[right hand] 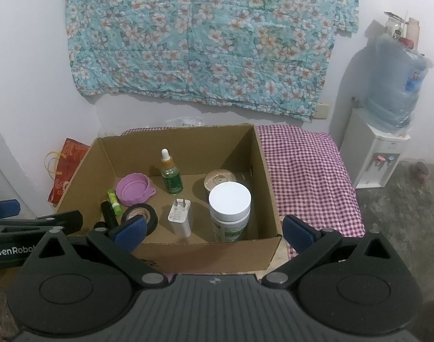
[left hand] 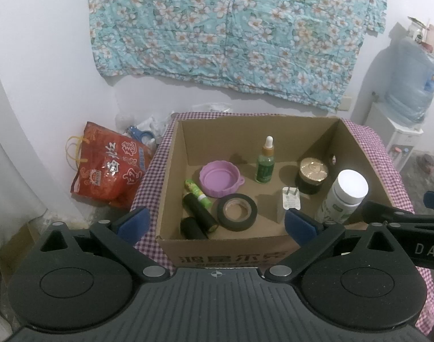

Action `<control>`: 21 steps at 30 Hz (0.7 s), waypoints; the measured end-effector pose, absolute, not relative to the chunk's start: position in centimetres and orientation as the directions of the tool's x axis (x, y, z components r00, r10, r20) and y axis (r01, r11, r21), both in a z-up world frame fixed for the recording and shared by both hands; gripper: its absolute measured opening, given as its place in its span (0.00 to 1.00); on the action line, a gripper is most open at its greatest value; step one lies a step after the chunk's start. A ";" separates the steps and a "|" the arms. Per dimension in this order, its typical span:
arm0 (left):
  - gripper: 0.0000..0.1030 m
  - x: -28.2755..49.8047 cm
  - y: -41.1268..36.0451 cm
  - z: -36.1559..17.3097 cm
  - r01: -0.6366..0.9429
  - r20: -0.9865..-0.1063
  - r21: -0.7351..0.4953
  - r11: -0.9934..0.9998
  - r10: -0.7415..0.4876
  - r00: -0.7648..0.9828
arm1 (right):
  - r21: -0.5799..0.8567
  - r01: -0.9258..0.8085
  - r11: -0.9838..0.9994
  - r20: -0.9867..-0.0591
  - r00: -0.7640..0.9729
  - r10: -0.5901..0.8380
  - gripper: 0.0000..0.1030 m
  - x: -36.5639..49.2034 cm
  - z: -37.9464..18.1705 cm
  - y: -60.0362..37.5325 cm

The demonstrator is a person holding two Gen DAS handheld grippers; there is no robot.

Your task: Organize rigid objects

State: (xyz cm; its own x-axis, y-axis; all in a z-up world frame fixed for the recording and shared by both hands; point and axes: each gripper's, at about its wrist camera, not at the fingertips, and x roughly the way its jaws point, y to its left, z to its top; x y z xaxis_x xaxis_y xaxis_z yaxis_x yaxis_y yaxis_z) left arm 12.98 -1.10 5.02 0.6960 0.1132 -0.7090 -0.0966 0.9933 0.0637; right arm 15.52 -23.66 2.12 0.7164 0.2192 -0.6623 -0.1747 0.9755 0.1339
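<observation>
White walls carry a turquoise floral cloth (left hand: 231, 34) above a worktop covered in purple-and-white checked fabric (right hand: 305, 171).

Left gripper (left hand: 217, 222): blue-padded fingers spread wide, nothing between them, held just in front of the near wall of the open brown cardboard box (left hand: 225, 252). Right gripper (right hand: 214, 229): fingers equally wide apart, empty, above the box's near-right corner. Each gripper's arm shows at the edge of the other's view.

Contents of the box, near to far:
- Black cylindrical tube (left hand: 199, 209), lying flat, long axis running from the near wall toward the far-left; a short black cap (left hand: 191, 228) stands beside it at the near wall.
- Black roll of tape (left hand: 237, 212), lying flat, hole upward, touching the tube.
- White wall charger (right hand: 180, 217), upright, prongs upward.
- White-lidded jar with a green label (right hand: 230, 211), upright, close to the right wall.
- Small green-and-yellow stick (left hand: 198, 193), lying flat, roughly parallel to the tube.
- Purple round lid with scalloped rim (left hand: 220, 179), hollow side up.
- Green dropper bottle with a white bulb (left hand: 265, 161), upright, near the far wall.
- Dark jar with a gold lid (left hand: 313, 174), upright, behind the white-lidded jar.

Bare cardboard floor lies open along the far wall. Checked fabric right of the box is unoccupied. A red printed bag (left hand: 108, 168) sits left of the worktop; a water dispenser (right hand: 379, 142) stands at the right.
</observation>
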 end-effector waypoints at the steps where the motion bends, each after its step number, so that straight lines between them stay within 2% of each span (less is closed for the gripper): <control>1: 0.98 13.0 -1.1 5.0 -0.096 -0.709 0.064 0.993 0.113 0.696 | 0.133 -0.175 0.975 -0.662 0.717 0.219 1.00 15.5 2.1 -23.7; 21: 0.98 13.0 -1.2 5.1 -0.100 -0.710 0.063 0.993 0.115 0.695 | 0.133 -0.176 0.975 -0.662 0.716 0.220 1.00 15.5 2.1 -23.7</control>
State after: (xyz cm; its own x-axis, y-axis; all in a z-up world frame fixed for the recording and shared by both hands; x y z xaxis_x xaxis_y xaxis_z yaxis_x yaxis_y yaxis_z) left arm 12.97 -1.21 5.06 0.6949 0.1149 -0.7099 -0.1003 0.9930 0.0625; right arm 15.51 -23.72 2.11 0.7165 0.2198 -0.6621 -0.1761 0.9753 0.1333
